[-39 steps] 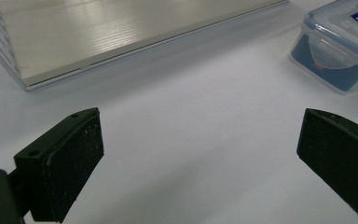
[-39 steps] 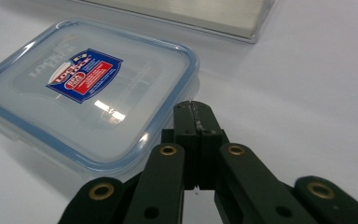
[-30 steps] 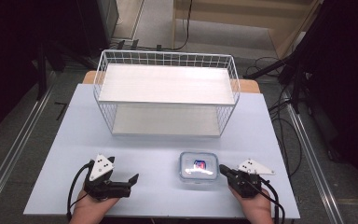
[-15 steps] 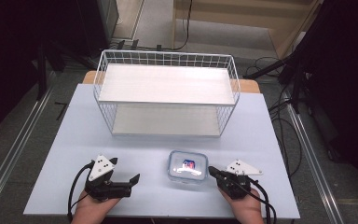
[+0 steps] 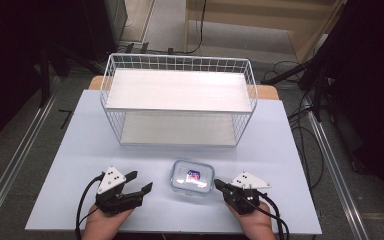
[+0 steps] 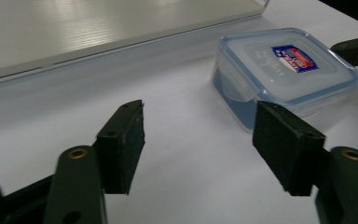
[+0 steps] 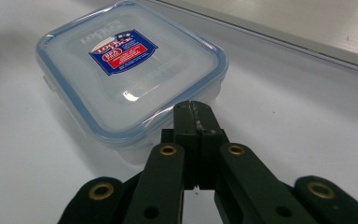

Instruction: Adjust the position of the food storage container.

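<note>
A clear plastic box (image 5: pixel 192 178) with a blue-rimmed lid and a red and blue label lies on the table near the front edge. My right gripper (image 5: pixel 217 184) is shut, with its tips against the box's right side. The right gripper view has those closed tips (image 7: pixel 196 109) touching the box's near rim (image 7: pixel 126 70). My left gripper (image 5: pixel 141 182) rests to the left of the box and points toward it. Its jaws have just been closing, but they still stand apart with nothing between them. In the left gripper view the box (image 6: pixel 286 70) lies beyond the gripper (image 6: pixel 200 116), off to the right.
A white wire rack (image 5: pixel 177 57) with two white shelves stands across the back half of the pale table (image 5: pixel 80 140). Its lower shelf board (image 6: pixel 98 28) is close ahead of both grippers. Dark floor, cables and rails surround the table.
The right gripper has slid left with its jaws shut, and the box has moved left ahead of it. The left gripper's jaws have narrowed while the hand stayed put.
</note>
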{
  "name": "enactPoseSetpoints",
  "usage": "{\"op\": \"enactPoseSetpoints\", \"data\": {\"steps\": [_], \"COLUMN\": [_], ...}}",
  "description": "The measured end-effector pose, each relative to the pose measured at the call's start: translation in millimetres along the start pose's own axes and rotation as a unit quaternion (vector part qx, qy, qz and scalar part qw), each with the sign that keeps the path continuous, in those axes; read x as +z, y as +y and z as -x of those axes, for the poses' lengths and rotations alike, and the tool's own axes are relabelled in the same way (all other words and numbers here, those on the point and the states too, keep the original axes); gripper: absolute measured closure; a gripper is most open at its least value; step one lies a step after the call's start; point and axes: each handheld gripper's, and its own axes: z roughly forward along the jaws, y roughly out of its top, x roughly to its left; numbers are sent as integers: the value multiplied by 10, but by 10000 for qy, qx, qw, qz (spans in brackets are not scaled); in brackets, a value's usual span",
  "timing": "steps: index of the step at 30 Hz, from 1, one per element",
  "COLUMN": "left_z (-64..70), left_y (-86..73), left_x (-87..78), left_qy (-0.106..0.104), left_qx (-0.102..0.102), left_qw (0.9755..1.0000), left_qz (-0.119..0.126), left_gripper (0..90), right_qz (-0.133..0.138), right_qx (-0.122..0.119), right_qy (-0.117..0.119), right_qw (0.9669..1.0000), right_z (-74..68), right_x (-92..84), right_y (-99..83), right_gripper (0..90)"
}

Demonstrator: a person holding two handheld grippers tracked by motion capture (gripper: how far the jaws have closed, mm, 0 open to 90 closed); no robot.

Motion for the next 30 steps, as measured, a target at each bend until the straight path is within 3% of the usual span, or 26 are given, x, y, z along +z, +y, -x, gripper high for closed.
{"op": "enactPoseSetpoints", "data": {"steps": [5, 11, 15, 23, 30], "left_z": [67, 91, 162, 289, 399], "left_y": [37, 96, 112, 79, 7], "left_x": [140, 359, 525, 474, 417], "left_qy": [113, 406, 329, 217, 160], "left_qx": [36, 213, 287, 473, 495], "left_qw": [9998, 9988, 9987, 9981, 9980], "left_qz": [-134, -177, -269, -336, -355], "left_gripper": [561, 898, 900, 900, 900], "right_qz": [15, 50, 50, 16, 99], "right_qx": [25, 4, 68, 130, 162], "right_qy": [52, 20, -29, -122, -137], "right_qw": [10000, 10000, 10000, 9998, 9997], "right_z": [-32, -42, 3, 99, 133], "right_x": [44, 38, -17, -41, -77], "right_y": [24, 26, -14, -60, -33], "right_gripper": [900, 900, 900, 900, 900]}}
